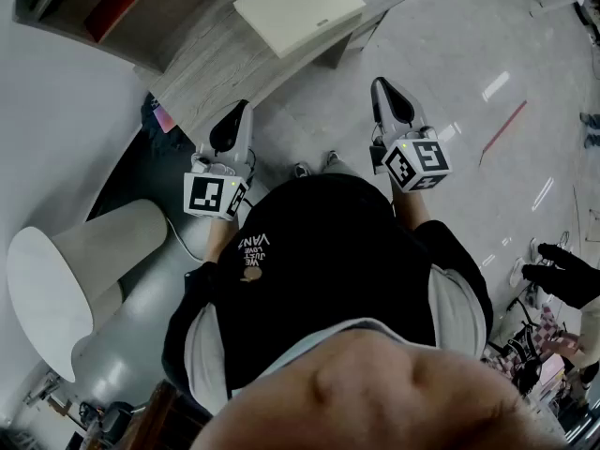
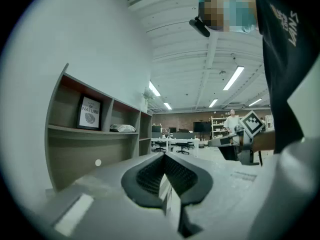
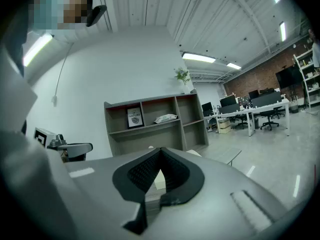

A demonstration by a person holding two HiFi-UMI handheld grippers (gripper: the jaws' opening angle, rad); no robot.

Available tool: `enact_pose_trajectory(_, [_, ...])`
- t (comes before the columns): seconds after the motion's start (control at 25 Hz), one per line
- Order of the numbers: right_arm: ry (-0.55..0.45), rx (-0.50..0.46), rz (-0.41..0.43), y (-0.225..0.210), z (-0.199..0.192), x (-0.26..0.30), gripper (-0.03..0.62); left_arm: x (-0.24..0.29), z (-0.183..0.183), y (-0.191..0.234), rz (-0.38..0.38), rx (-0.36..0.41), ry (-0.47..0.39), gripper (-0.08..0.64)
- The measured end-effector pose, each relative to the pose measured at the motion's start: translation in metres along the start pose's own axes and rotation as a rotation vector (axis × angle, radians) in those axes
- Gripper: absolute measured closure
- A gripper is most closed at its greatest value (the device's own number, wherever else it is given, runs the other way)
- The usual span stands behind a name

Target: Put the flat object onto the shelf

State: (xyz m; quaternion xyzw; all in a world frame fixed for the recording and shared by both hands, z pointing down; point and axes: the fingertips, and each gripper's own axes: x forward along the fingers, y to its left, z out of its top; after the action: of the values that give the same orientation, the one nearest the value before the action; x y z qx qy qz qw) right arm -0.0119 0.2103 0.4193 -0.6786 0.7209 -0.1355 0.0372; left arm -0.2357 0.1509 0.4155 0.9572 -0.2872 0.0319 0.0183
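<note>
Head view shows the left gripper [image 1: 241,109] and right gripper [image 1: 380,84] with jaws pressed together, empty. The flat object [image 1: 298,9] lies untouched on the table [image 1: 211,68] at 12 o'clock. This looks like the approach; next comes opening, grasping, then reaching the shelf [image 3: 150,126].

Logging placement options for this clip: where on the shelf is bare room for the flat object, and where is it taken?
Free: the right column of the shelf, two compartments beside the packet, looks empty. Taken: the upper left bay holds a framed picture, the middle one the packet. The flat object lies on the low table.
</note>
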Motion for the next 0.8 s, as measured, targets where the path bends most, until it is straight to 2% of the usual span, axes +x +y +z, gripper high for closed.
enact_pose_trajectory(0.44, [-0.018,-0.003,-0.016,0.009,-0.003,-0.006,0.595,-0.004,-0.011,0.002,-0.027,-0.004,0.02,0.558])
enact_pose_trajectory(0.56, [-0.052,0.013,-0.013,0.008,0.002,-0.007,0.594,-0.003,-0.011,0.003,-0.029,-0.007,0.011,0.56])
enact_pose_trajectory(0.8, [-0.046,0.056,-0.012,-0.004,-0.001,0.001,0.594,0.009,-0.012,0.005,-0.026,-0.021,0.008,0.56])
